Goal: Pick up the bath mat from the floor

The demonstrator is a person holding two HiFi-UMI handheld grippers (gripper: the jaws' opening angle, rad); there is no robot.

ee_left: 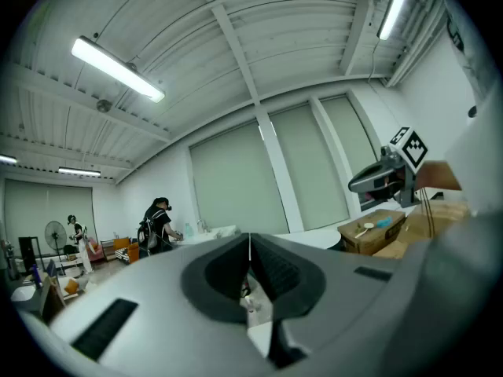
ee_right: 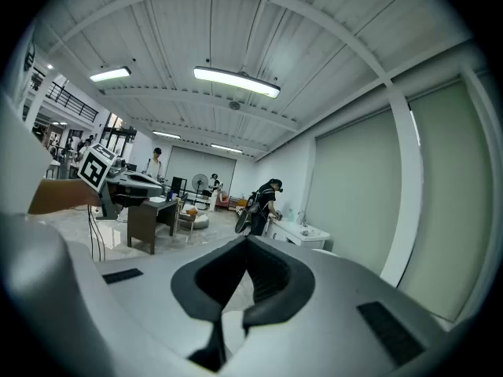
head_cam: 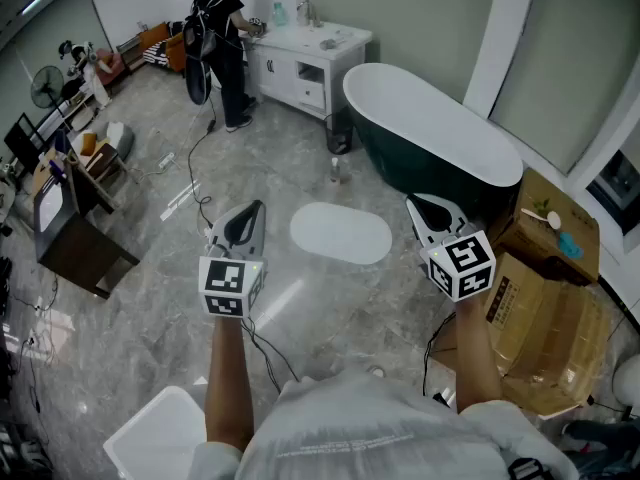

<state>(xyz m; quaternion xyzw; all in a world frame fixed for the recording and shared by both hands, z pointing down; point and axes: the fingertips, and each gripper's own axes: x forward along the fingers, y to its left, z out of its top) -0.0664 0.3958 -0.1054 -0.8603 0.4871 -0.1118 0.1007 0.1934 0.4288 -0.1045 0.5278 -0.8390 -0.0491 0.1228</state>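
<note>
Bath mat (head_cam: 341,233) lies flat beside the bathtub (head_cam: 440,143) — untouched, since the left gripper (head_cam: 247,216) and right gripper (head_cam: 425,211) hover above it, both closed and empty.

The left gripper (ee_left: 250,242) is holding its jaws tight together, with nothing between them. The right gripper (ee_left: 361,182) is hanging at the right, above a cardboard box (ee_left: 376,232). A person (ee_left: 156,226) is standing far off by a white cabinet (ee_left: 212,232).

The bath mat (head_cam: 341,233) lies on the floor (head_cam: 150,328) between the left tongs (head_cam: 255,206) and right tongs (head_cam: 412,200). The bathtub (head_cam: 432,138) stands just behind it, cardboard boxes (head_cam: 545,308) near right; a person (head_cam: 220,43) stands left of the far surface (head_cam: 295,40)
</note>
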